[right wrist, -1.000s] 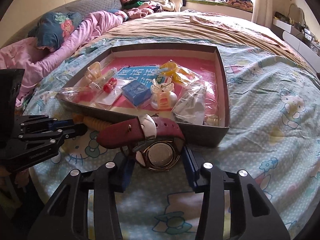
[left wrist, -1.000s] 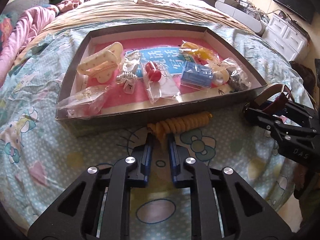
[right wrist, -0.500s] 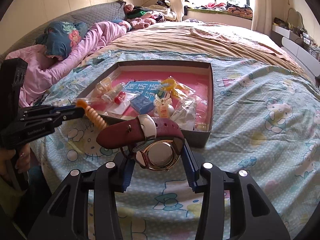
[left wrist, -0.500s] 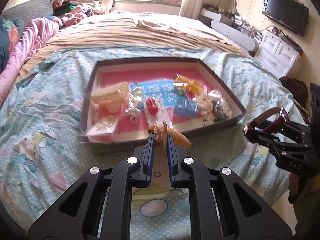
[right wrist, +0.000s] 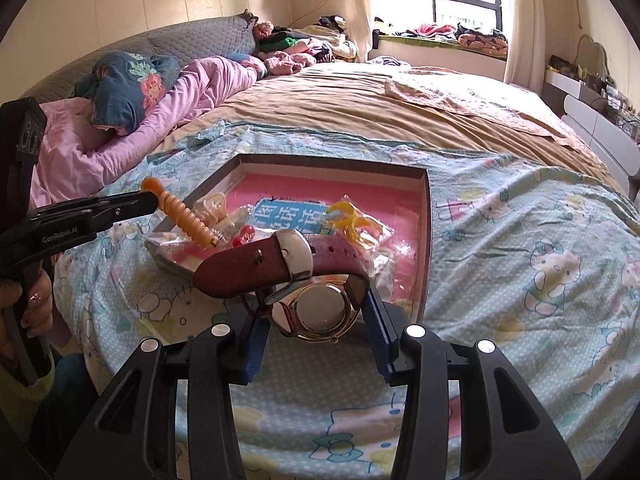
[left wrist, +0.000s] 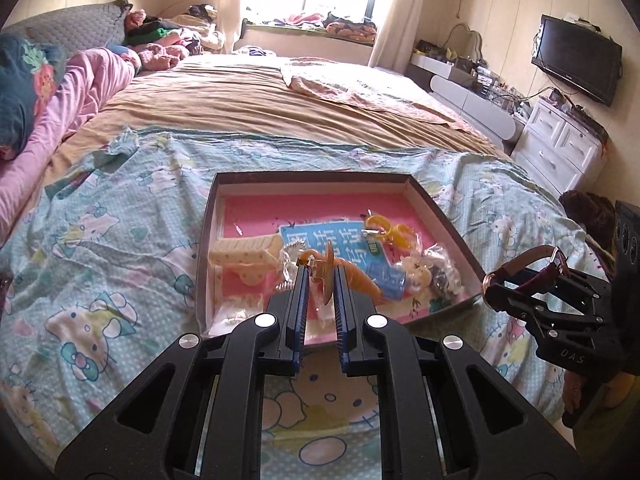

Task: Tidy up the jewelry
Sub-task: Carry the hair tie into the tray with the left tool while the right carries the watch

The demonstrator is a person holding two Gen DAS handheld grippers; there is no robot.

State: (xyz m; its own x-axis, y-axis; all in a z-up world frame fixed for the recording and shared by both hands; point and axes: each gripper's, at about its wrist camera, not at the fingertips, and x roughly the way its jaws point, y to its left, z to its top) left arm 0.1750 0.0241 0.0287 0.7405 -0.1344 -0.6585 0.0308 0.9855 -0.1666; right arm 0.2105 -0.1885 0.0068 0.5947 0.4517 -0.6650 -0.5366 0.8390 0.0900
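My left gripper [left wrist: 320, 276] is shut on an orange spiral hair clip [left wrist: 354, 276] and holds it in the air above the near edge of the shallow box [left wrist: 444, 216]. The same clip [right wrist: 186, 216] hangs from the left gripper [right wrist: 150, 200] in the right wrist view. My right gripper [right wrist: 316, 312] is shut on a wristwatch with a dark red strap [right wrist: 276, 264], lifted above the bed in front of the box [right wrist: 426, 216]. The watch [left wrist: 528, 264] also shows at the right of the left wrist view. The box holds several bagged trinkets on a pink floor.
The box lies on a blue cartoon-print sheet [left wrist: 100, 264] on a large bed. Pink bedding and pillows [right wrist: 132, 112] lie at the left. A white dresser [left wrist: 560, 148] and a wall TV [left wrist: 576, 60] stand at the right. A brown blanket [left wrist: 260, 100] covers the far bed.
Both grippers have risen well above the bed with their items. The hair clip left the sheet and now hangs in the left gripper. The box looks smaller and farther below.
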